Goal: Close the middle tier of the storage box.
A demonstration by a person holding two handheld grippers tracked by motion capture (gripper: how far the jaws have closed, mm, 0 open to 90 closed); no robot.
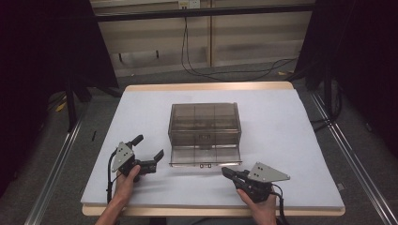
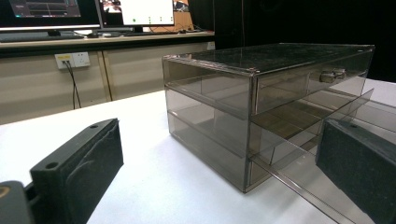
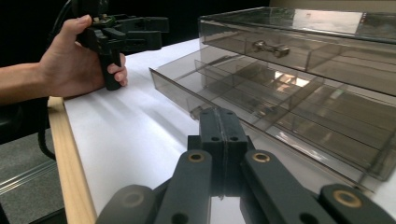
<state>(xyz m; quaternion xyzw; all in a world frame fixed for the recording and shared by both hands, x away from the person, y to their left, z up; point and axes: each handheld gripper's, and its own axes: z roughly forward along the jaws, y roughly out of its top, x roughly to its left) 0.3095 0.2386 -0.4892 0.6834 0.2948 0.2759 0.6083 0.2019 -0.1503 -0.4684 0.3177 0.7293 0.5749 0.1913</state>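
I am holding my right gripper (image 1: 228, 172) at the near right of the table (image 1: 291, 140), its jaws pressed flat together with nothing between them, and I am pointing it left and slightly away from me toward the smoky clear drawer box (image 1: 204, 123) standing at the table's middle. The box's lower drawer (image 1: 205, 157) is pulled out toward me, its front wall with the small handle (image 1: 204, 165) lying just to the left of my closed tips and a little farther from me. In the right gripper view that handle (image 3: 197, 112) is sitting just beyond the tips, on the near corner of the open drawer (image 3: 280, 107), whose long front edge is running left to right across the table, square to the way it slides. The upper drawer's handle (image 3: 270, 47) is showing higher up, that drawer shut.

My left gripper (image 1: 149, 152) is resting at the near left, jaws spread wide and empty, aimed at the box's left side; the box (image 2: 261, 107) is standing well clear of its pads (image 2: 95, 156).

I judge my right hand to be the nearer one to the drawer front, so a push from closed tips against that front wall, straight away from me, would be sliding it home.
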